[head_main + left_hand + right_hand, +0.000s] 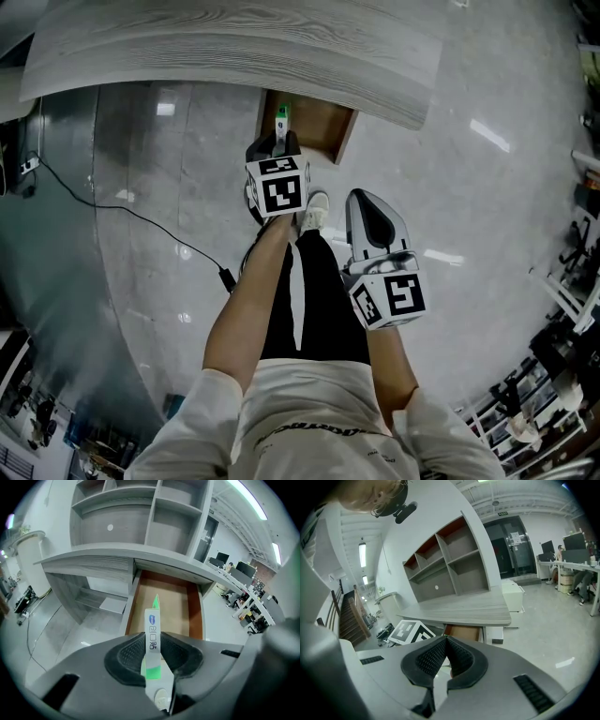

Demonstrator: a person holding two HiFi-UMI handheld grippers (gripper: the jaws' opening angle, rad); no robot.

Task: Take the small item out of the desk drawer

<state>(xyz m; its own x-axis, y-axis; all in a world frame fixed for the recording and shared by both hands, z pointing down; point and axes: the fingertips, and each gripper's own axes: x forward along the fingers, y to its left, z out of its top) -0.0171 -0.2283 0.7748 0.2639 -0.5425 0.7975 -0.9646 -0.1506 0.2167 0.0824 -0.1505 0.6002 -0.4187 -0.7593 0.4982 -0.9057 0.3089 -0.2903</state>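
Observation:
The small item point(152, 623) is a thin white box with a green end and a blue logo. My left gripper point(153, 638) is shut on it, and the box stands up between the ribbed pads. It is held over the open wooden drawer point(173, 604) under the grey desk point(93, 562). From the head view, the left gripper point(280, 142) sits at the drawer point(323, 127) front with the box point(280, 119) sticking out. My right gripper point(373, 214) hangs lower right, away from the drawer. Its jaws point(446, 639) are shut with nothing in them.
A black cable point(141, 217) runs across the shiny floor to the left. The person's dark trouser leg and white shoe point(316, 210) are below the drawer. Open shelves point(140, 513) rise behind the desk. Office desks and chairs point(243, 602) stand at the right.

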